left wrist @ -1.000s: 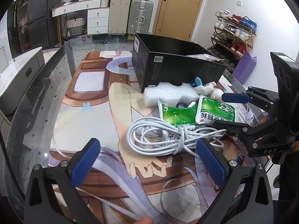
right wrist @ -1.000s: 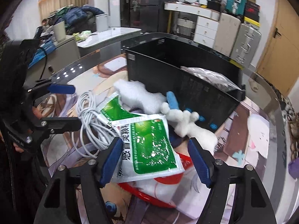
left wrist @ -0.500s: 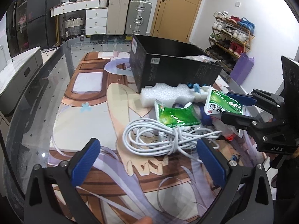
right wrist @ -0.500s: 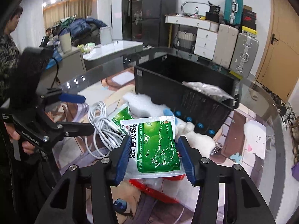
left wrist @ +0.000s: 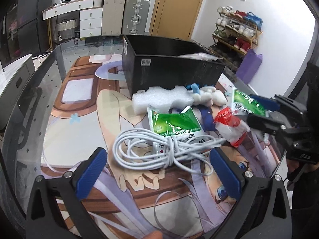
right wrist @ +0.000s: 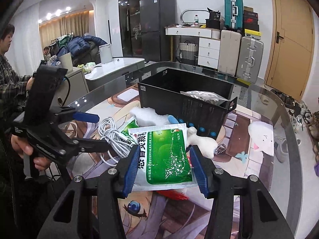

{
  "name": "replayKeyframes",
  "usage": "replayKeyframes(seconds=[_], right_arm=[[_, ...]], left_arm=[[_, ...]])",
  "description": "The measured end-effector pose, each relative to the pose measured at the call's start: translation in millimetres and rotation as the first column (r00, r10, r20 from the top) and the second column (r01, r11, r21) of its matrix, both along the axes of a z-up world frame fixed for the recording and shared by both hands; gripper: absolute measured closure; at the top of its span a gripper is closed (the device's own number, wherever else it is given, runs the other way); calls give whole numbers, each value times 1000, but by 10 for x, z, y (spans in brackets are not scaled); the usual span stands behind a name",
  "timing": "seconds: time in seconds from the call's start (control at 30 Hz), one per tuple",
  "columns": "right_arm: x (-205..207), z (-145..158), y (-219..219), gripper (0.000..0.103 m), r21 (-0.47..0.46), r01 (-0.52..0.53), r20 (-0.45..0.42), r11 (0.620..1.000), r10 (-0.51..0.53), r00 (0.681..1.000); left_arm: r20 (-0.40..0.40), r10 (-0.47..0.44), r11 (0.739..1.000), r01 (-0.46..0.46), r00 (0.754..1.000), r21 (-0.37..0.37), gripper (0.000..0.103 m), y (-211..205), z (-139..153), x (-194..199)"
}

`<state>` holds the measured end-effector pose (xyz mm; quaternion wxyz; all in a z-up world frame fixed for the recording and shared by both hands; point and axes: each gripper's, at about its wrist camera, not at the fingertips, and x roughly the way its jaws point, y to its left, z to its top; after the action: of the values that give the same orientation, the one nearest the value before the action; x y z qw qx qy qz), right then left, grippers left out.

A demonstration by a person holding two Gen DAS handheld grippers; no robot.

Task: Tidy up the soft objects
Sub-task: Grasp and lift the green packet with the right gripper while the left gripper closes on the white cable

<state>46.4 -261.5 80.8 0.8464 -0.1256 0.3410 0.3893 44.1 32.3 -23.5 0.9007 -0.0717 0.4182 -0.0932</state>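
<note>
Right gripper (right wrist: pixel 164 167) is clamped on a green-and-white plastic sachet (right wrist: pixel 166 155), blue pads (right wrist: pixel 131 171) pressing both long edges. Sachet is lifted clear of the pile, roughly level, near the right side of the table. In the left wrist view the same sachet (left wrist: pixel 247 103) shows edge-on in that gripper (left wrist: pixel 259 109), above a red-and-white plastic bag (left wrist: pixel 232 126).

Left gripper (left wrist: pixel 157 173) is spread wide, holding nothing, low over the anime-print table mat (left wrist: pixel 79 139). A coiled white cable (left wrist: pixel 159 147) lies just beyond its fingertips, between the two pads. From the right wrist view that gripper (right wrist: pixel 93 130) sits left of the pile, jaws apart, cable (right wrist: pixel 112 137) beside it.

Pile layout, left wrist view:
- second green-and-white sachet (left wrist: pixel 174 122) flat on the mat, touching the far side of the cable
- white foam block (left wrist: pixel 159 97) farther back, against the near wall of the black cardboard box (left wrist: pixel 169 73)
- white plush toy with a blue part (left wrist: pixel 207 96) right of the foam, next to the box

Box is open-topped, with a clear crinkled plastic bag (right wrist: pixel 203 96) inside, poking above the rim. Red-and-white bag touches the cable's right end; can't tell its contents.
</note>
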Motion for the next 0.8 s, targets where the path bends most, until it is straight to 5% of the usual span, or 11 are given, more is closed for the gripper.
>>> replayKeyframes(seconds=[0.47, 0.57, 0.63, 0.8], right_arm=[[14, -15, -86, 51, 20, 19, -4, 1000, -19, 1000], [16, -27, -80, 51, 20, 16, -6, 1000, -16, 1000], [17, -29, -79, 51, 21, 16, -6, 1000, -16, 1000], [15, -32, -78, 51, 22, 17, -7, 1000, -16, 1000]], left_arm=[[-38, -55, 998, 56, 998, 23, 3, -179, -69, 15], [-12, -65, 998, 66, 998, 26, 14, -196, -53, -22], [3, -73, 997, 73, 997, 36, 40, -203, -32, -50], [21, -80, 996, 79, 997, 52, 46, -203, -19, -94]])
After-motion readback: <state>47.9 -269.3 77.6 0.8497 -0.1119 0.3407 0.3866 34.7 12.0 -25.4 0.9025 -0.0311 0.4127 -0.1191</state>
